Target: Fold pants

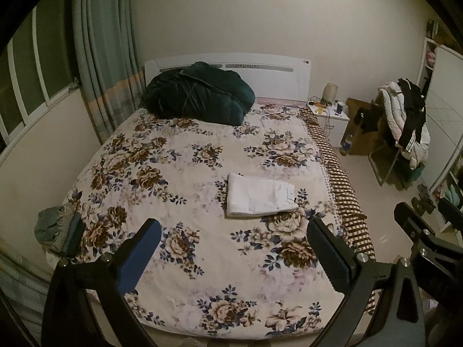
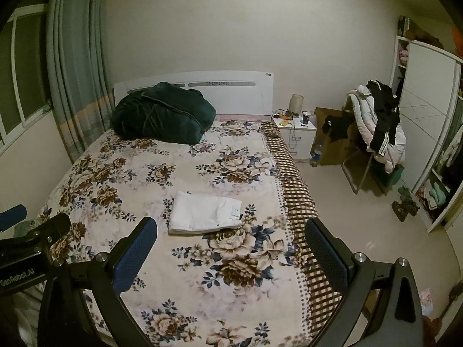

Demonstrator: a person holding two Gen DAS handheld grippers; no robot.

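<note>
Writing: "GenRobot.AI" on left gripper (image 2: 20, 271) body.
Pants (image 1: 260, 195): white, folded; long axis left–right.
Left gripper (image 1: 233, 240): fingers spread, empty.
Right gripper (image 2: 231, 240): fingers spread, empty.

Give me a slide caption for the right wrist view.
Open right gripper above a floral bedspread, with white pants lying folded ahead.
</note>
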